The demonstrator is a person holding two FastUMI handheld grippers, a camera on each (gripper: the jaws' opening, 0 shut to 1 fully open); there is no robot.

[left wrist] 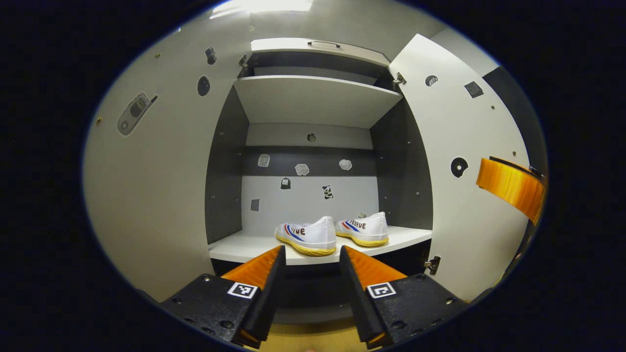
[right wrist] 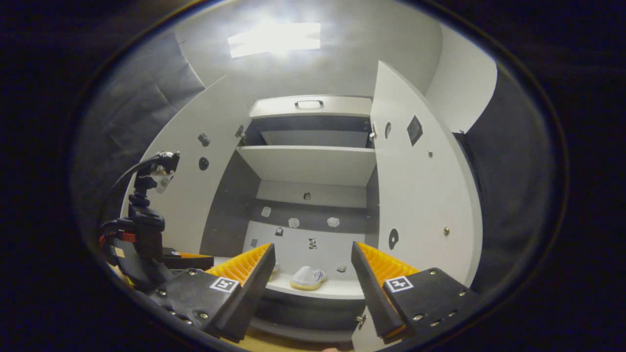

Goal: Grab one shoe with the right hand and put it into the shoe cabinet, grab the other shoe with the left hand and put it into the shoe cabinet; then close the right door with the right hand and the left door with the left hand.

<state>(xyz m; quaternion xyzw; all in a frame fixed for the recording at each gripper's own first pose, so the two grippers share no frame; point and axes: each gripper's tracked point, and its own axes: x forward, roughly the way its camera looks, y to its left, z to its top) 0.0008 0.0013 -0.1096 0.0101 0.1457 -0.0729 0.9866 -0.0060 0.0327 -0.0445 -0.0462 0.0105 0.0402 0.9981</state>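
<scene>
**Both shoes shelved, doors not yet closed**

2 white canvas shoes sit side by side on the lower shelf [left wrist: 234,247] of the shoe cabinet [left wrist: 313,105]: left shoe [left wrist: 307,235] nearer the front edge, right shoe [left wrist: 364,228] just beside it, slightly further back. Both upright on their soles, nothing touching them. Judged light, soft uppers, stiff rubber soles, not fragile; best pinched at the heel collar or side wall if reseating is needed.

Left door [left wrist: 151,195] and right door [left wrist: 469,195] both stand wide open. They look like stiff flat panels on hinges, light to swing. No handles visible on the inner faces, so push on the outer face or hook the free edge.

Left gripper [left wrist: 313,256] hangs in front of the shelf, fingers spread, holding nothing. Right gripper [right wrist: 313,264] is back from the cabinet, fingers spread wide, empty, right door just beside its right finger. Next step is likely closing the right door.
</scene>
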